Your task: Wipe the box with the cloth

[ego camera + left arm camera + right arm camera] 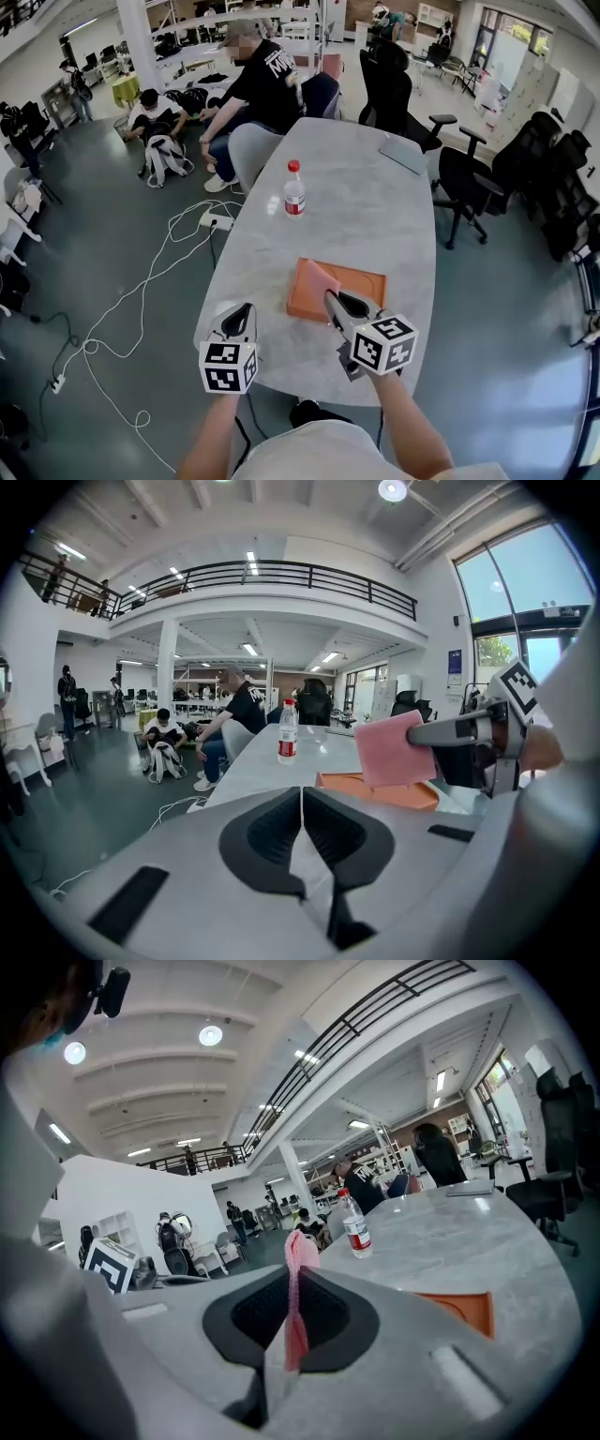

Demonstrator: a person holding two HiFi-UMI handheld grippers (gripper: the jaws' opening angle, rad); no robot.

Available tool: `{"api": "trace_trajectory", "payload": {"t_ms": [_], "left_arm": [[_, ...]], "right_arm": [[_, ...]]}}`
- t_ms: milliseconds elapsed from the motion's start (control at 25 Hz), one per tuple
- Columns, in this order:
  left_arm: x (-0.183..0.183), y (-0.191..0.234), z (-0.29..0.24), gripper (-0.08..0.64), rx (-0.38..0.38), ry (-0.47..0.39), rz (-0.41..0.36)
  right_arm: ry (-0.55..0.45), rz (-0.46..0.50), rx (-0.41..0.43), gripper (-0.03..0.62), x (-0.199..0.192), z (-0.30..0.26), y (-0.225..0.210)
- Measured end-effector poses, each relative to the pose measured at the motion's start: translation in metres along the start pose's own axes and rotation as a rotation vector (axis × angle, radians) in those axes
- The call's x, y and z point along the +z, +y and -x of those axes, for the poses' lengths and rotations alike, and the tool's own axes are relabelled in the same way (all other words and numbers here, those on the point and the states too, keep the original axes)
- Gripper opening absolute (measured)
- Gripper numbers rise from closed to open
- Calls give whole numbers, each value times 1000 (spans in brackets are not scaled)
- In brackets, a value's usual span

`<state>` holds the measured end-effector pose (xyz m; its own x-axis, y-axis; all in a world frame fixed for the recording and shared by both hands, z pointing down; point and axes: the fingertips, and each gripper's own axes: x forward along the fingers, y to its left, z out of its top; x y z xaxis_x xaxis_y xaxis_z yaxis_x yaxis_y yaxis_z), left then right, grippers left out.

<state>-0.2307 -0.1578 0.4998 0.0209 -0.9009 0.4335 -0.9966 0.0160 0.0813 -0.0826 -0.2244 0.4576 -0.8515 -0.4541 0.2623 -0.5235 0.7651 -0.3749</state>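
Right gripper view: right gripper (pixel 292 1290) pinches the pink cloth (pixel 302 1246) above the orange box (pixel 464 1309). Left gripper (pixel 302 803), jaws together and empty, hangs left of the box.

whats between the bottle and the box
Nothing: in the head view only bare table lies between the bottle and the box.

Pink cloth (pixel 314 279), orange box (pixel 364 282), grey marbled table (pixel 375 211), red-capped clear bottle (pixel 294 192)
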Motion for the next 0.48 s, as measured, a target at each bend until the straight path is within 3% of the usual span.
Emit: {"api": "trace_trajectory", "payload": {"t_ms": [480], "left_arm": [[13,12,-56,17,30,45,4]], "right_arm": [[44,-277,164,15,4,-59,-29]]}}
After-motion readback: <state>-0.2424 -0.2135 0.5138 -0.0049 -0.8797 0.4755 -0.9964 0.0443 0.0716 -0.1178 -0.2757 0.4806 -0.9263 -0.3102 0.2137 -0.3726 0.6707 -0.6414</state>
